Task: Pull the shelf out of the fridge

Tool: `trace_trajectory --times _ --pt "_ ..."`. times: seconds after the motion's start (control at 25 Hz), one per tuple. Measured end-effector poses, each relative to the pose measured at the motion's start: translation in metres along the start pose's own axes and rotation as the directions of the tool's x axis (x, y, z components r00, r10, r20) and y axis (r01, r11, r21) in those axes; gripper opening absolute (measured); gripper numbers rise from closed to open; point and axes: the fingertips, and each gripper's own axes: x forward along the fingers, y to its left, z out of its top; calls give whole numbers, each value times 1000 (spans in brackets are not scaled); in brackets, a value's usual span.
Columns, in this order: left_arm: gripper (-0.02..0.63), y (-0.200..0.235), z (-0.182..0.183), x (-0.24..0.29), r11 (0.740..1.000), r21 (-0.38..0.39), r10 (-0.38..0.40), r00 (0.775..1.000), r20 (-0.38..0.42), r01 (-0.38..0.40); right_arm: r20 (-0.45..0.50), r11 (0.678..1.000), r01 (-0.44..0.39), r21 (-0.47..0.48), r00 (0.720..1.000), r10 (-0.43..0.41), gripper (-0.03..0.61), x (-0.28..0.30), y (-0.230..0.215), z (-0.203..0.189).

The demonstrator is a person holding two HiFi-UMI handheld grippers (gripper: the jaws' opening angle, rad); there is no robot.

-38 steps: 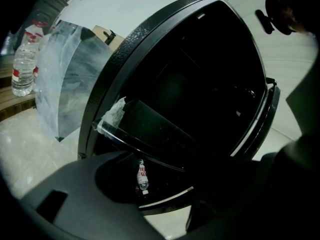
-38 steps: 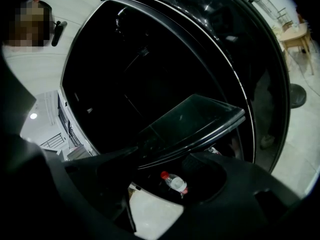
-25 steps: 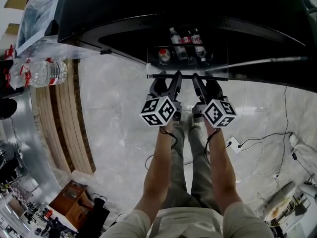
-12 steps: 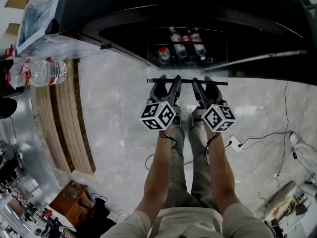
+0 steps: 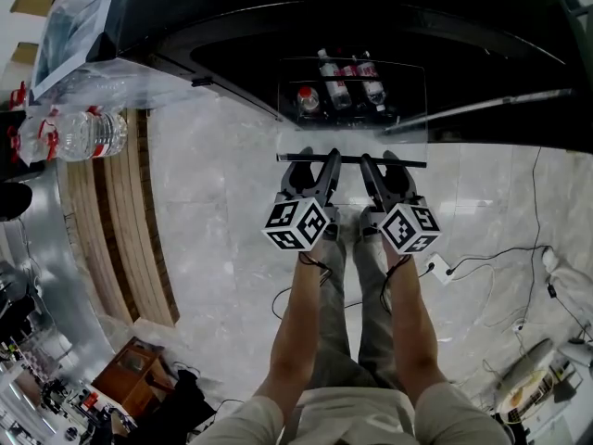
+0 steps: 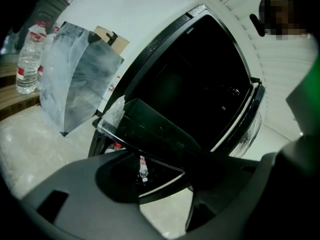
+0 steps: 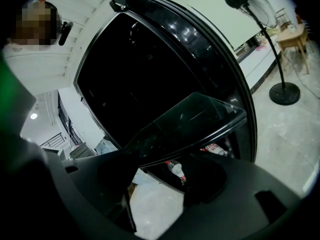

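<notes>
A clear glass shelf [image 5: 408,109] with a dark front bar sticks out of the black fridge [image 5: 445,26] over the marble floor. My left gripper [image 5: 310,167] is shut on the left part of that bar. To its right, my right gripper [image 5: 384,167] is shut on the same bar. In the left gripper view the shelf [image 6: 150,129] runs into the jaws of the left gripper [image 6: 185,174]. The right gripper view shows the shelf [image 7: 195,119] entering the right gripper [image 7: 155,179]. Bottles [image 5: 347,82] and a red-capped jar [image 5: 307,102] lie in the fridge under the glass.
A large water bottle [image 5: 79,135] lies at the left beside wooden slats [image 5: 130,239]. Cables and a power strip [image 5: 435,269] trail over the floor at the right. A plastic bag [image 6: 75,84] hangs left of the fridge. A fan stand [image 7: 284,91] is at the right.
Both grippers have drawn back toward the person with the shelf's front bar. The glass shelf now stands farther out of the fridge.
</notes>
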Motion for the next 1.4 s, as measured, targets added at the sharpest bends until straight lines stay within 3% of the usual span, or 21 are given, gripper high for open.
trace_trajectory --times 1.4 --pt "265 -3 -16 -16 1000 4 -9 1000 -1 9 1 1000 -13 -9 1000 13 265 -18 -2 -13"
